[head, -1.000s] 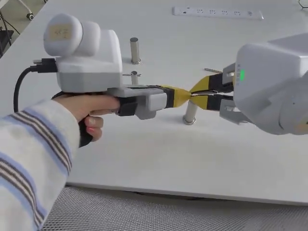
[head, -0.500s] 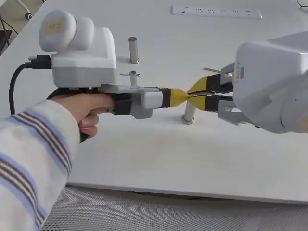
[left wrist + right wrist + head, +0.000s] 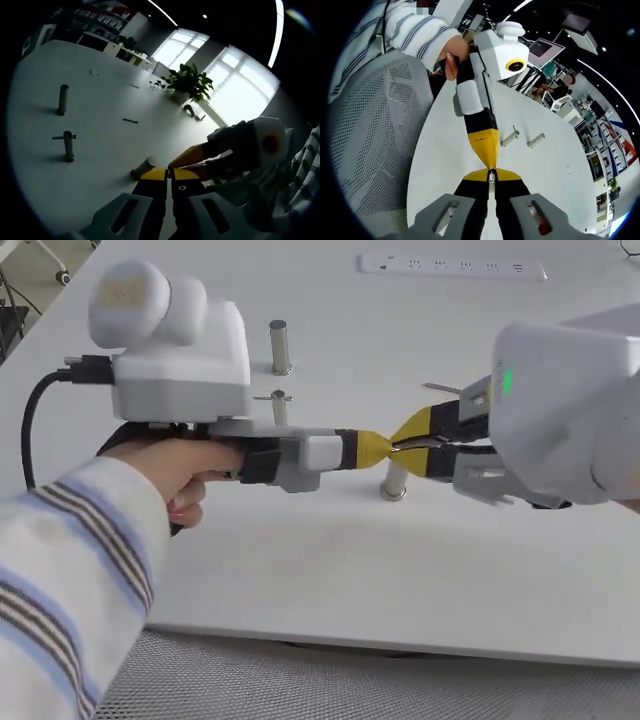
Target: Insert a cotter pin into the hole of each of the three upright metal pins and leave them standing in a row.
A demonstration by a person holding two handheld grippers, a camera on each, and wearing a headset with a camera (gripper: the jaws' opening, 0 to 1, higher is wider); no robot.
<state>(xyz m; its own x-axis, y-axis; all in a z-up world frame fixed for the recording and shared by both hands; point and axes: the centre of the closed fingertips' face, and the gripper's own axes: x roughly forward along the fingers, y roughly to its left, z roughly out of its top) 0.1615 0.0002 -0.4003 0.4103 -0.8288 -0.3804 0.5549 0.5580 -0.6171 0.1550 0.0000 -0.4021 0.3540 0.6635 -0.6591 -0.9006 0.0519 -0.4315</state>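
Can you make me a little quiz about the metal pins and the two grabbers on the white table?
1. How many upright silver metal pins stand on the white table?
2. True or false: the middle pin has a thin metal cotter pin pushed through it.
3. Where are the yellow tips of the left gripper and the right gripper? A) tip to tip, close by the nearest pin; B) beside the farthest pin; C) far apart from each other.
Key: 1. three; 2. true; 3. A.
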